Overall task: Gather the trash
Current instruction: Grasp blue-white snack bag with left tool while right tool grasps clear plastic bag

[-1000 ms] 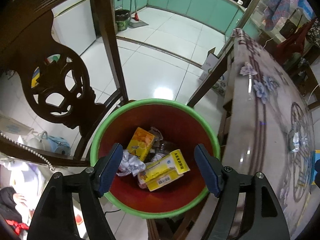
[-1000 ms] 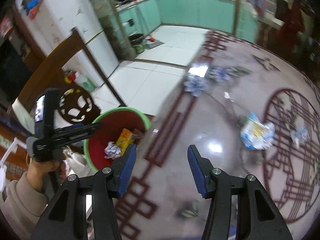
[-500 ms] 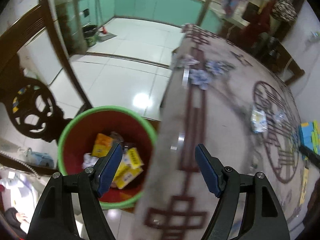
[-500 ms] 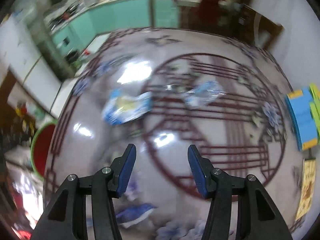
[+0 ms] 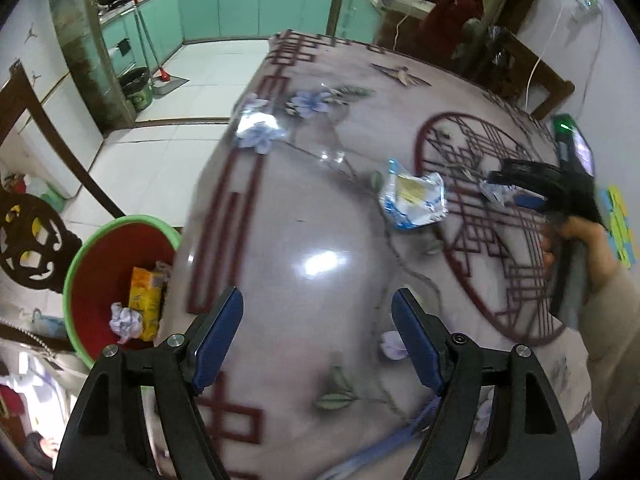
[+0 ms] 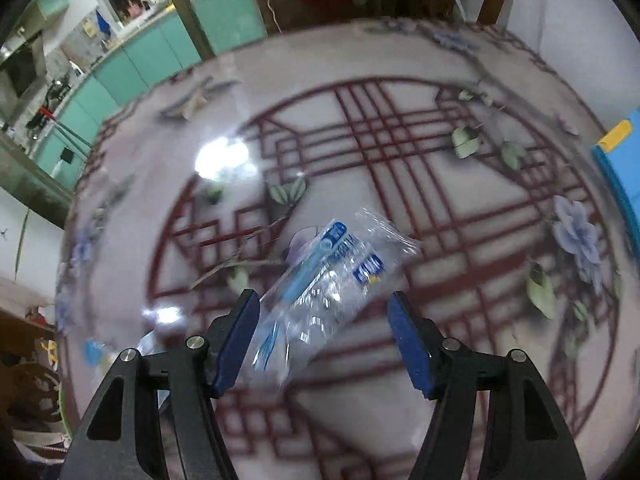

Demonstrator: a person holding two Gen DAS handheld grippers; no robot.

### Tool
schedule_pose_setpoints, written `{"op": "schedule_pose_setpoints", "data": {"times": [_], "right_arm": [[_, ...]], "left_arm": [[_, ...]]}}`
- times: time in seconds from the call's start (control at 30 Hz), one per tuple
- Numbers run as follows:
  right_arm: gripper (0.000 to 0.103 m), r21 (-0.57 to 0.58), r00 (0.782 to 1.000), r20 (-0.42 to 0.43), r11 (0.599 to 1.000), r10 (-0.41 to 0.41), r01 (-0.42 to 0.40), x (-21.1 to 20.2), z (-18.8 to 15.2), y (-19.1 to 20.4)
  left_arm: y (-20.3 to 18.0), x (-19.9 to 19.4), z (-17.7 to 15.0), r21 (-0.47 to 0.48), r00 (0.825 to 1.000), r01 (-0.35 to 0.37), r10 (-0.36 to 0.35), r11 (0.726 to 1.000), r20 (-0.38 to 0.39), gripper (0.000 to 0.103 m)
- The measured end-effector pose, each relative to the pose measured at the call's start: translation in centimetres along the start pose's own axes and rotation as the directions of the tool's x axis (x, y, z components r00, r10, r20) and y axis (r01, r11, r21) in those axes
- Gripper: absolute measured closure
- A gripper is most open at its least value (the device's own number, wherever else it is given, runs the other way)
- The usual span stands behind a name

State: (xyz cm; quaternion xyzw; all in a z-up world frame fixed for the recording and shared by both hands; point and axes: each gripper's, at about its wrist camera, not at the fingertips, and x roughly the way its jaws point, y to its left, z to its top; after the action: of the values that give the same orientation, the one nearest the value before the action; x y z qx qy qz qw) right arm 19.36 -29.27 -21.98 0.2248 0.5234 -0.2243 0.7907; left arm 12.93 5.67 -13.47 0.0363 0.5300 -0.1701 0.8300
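Writing: blue-and-white print on the clear crinkled plastic wrapper (image 6: 332, 284), too blurred to read; printing on the yellow cardboard box (image 5: 146, 296) in the bin also unreadable.
Clear wrapper: thin, glossy, wrinkled film lying on the table, its lower part between the right gripper's pads, no pad pressing on it.
Right gripper (image 6: 322, 336): black frame, blue pads; jaws apart and have just been opening, wrapper between them, not clamped.
Left gripper (image 5: 318, 336): same build; jaws wide apart over bare tabletop, nothing between them.
Second wrapper: crumpled blue-and-white foil packet with a yellow patch (image 5: 412, 200), on the table well ahead of the left gripper, near the right gripper seen from the left wrist view.
Table: glossy pale round tabletop with dark red lattice and blue flower print (image 5: 320, 220), smooth and reflective.
Bin: round red plastic bucket with a green rim (image 5: 80, 256), beside the table edge, low on the left; holds the yellow box and a crumpled white paper ball (image 5: 124, 318).
Person: a hand (image 5: 576, 248) in a beige sleeve grips the right tool's handle.
Chair: dark carved wooden chair back (image 5: 24, 248) beside the bin.
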Motion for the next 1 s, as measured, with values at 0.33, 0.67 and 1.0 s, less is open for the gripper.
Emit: {"op": "schedule_pose_setpoints", "data": {"times": [0.33,0.67,1.0], "right_arm": [[0.083,-0.262,0.996,0.087,0.964,-0.02,0.042,2.0,0.5,1.1],[0.099,-0.254,0.974,0.079,0.949,0.212,-0.185,-3.7,-2.4,-3.6],[0.099,-0.238,0.977,0.083,0.956,0.194,-0.17,-6.5,-4.8,-5.5]], "left_arm": [[-4.7,2.8,2.8,0.021,0.999,-0.042,0.042,0.999,-0.002,0.026],[-8.9,10.9,7.2,0.043,0.999,-0.004,0.006,0.999,-0.041,0.026],[-9.5,12.1,7.3,0.069,0.999,0.012,-0.009,0.998,-0.042,0.093]]}}
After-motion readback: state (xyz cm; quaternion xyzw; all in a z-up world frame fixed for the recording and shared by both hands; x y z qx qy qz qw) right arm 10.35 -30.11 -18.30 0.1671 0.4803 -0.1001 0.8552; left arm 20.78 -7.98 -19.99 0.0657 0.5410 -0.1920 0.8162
